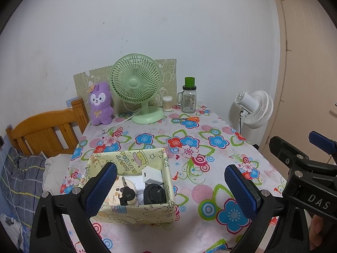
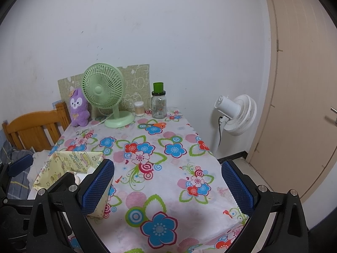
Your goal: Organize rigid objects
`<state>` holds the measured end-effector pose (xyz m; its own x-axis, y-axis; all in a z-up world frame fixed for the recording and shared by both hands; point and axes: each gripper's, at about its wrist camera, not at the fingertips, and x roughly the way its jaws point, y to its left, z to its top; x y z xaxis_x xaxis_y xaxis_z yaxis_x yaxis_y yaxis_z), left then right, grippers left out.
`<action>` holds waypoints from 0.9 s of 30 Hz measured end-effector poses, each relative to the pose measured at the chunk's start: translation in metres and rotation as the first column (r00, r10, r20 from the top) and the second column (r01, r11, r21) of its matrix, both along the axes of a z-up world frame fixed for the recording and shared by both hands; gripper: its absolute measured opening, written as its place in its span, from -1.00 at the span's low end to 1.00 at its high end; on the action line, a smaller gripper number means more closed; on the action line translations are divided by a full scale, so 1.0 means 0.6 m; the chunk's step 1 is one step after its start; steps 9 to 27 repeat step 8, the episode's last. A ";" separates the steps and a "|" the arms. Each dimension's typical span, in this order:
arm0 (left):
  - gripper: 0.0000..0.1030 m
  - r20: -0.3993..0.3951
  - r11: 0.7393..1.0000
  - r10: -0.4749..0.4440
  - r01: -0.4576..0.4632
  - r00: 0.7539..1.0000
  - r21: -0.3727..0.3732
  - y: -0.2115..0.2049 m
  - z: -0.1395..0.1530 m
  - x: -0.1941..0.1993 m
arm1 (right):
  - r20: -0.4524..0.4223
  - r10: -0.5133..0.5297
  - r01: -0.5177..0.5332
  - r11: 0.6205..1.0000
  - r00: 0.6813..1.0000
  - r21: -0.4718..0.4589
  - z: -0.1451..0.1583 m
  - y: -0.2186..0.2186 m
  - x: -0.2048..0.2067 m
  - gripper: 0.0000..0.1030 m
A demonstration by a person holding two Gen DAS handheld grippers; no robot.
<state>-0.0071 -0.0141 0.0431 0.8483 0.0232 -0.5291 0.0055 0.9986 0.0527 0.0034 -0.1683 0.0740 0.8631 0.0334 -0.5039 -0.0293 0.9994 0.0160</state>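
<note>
Both grippers idle above the near edge of the table (image 2: 189,139). My left gripper (image 1: 170,191) has its fingers spread wide with nothing between them; my right gripper (image 2: 167,187) is the same, parted and empty, over bare flowered cloth.

Landmark: the yellow cartoon-print box (image 1: 134,213), sitting on the near-left part of the table. My left gripper's left finger pad (image 1: 101,189) overlaps the box's left wall in view; I cannot tell whether it touches. My right gripper is just right of the box.

Inside the box: a black key fob with key (image 1: 126,191) lying on a round flat case (image 1: 118,191), a black round item (image 1: 154,194) at the right side, a white charger cube (image 1: 150,175) behind it.

Beyond the box, well apart, near the far edge: orange-handled scissors (image 1: 190,119). Far behind the box, along the wall: purple plush (image 1: 100,103), green desk fan (image 1: 137,84), cotton swab tub (image 1: 167,103), glass jar with green cap (image 1: 189,97). Right of the table, on the floor: white standing fan (image 2: 238,113).
</note>
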 end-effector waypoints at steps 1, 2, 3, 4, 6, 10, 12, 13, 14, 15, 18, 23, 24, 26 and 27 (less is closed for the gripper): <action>1.00 0.000 1.000 0.001 -0.001 1.000 -0.001 -0.001 0.000 0.000 | -0.001 0.000 0.000 1.000 1.000 0.000 0.000 0.000 0.000 1.00; 1.00 0.000 1.000 0.002 -0.002 1.000 -0.002 0.000 -0.001 0.000 | -0.001 0.001 -0.001 1.000 1.000 0.000 -0.001 0.000 0.000 1.00; 1.00 0.000 1.000 0.004 -0.004 1.000 -0.004 0.000 -0.002 0.000 | -0.001 0.002 -0.002 1.000 1.000 0.000 -0.002 0.000 0.001 1.00; 1.00 0.001 1.000 0.005 -0.005 1.000 -0.005 0.000 -0.002 0.001 | -0.001 0.002 -0.002 1.000 1.000 0.000 -0.001 0.001 0.000 1.00; 1.00 -0.001 1.000 0.006 -0.006 1.000 -0.006 0.000 -0.003 0.000 | -0.001 0.005 -0.005 1.000 1.000 0.001 -0.002 0.002 0.001 1.00; 1.00 -0.006 1.000 0.009 -0.009 1.000 -0.006 0.002 -0.003 0.001 | -0.004 0.006 -0.006 1.000 1.000 -0.001 -0.004 0.001 0.003 1.00; 1.00 -0.006 1.000 0.009 -0.009 1.000 -0.006 0.002 -0.003 0.001 | -0.004 0.006 -0.006 1.000 1.000 -0.001 -0.004 0.001 0.003 1.00; 1.00 -0.006 1.000 0.009 -0.009 1.000 -0.006 0.002 -0.003 0.001 | -0.004 0.006 -0.006 1.000 1.000 -0.001 -0.004 0.001 0.003 1.00; 1.00 -0.006 1.000 0.009 -0.009 1.000 -0.006 0.002 -0.003 0.001 | -0.004 0.006 -0.006 1.000 1.000 -0.001 -0.004 0.001 0.003 1.00; 1.00 -0.006 1.000 0.009 -0.009 1.000 -0.006 0.002 -0.003 0.001 | -0.004 0.006 -0.006 1.000 1.000 -0.001 -0.004 0.001 0.003 1.00; 1.00 -0.006 1.000 0.009 -0.009 1.000 -0.006 0.002 -0.003 0.001 | -0.004 0.006 -0.006 1.000 1.000 -0.001 -0.004 0.001 0.003 1.00; 1.00 -0.006 1.000 0.009 -0.009 1.000 -0.006 0.002 -0.003 0.001 | -0.004 0.006 -0.006 1.000 1.000 -0.001 -0.004 0.001 0.003 1.00; 1.00 -0.006 1.000 0.009 -0.009 1.000 -0.006 0.002 -0.003 0.001 | -0.004 0.006 -0.006 1.000 1.000 -0.001 -0.004 0.001 0.003 1.00; 1.00 -0.006 1.000 0.009 -0.009 1.000 -0.006 0.002 -0.003 0.001 | -0.004 0.006 -0.006 1.000 1.000 -0.001 -0.004 0.001 0.003 1.00; 1.00 -0.006 1.000 0.009 -0.009 1.000 -0.006 0.002 -0.003 0.001 | -0.004 0.006 -0.006 1.000 1.000 -0.001 -0.004 0.001 0.003 1.00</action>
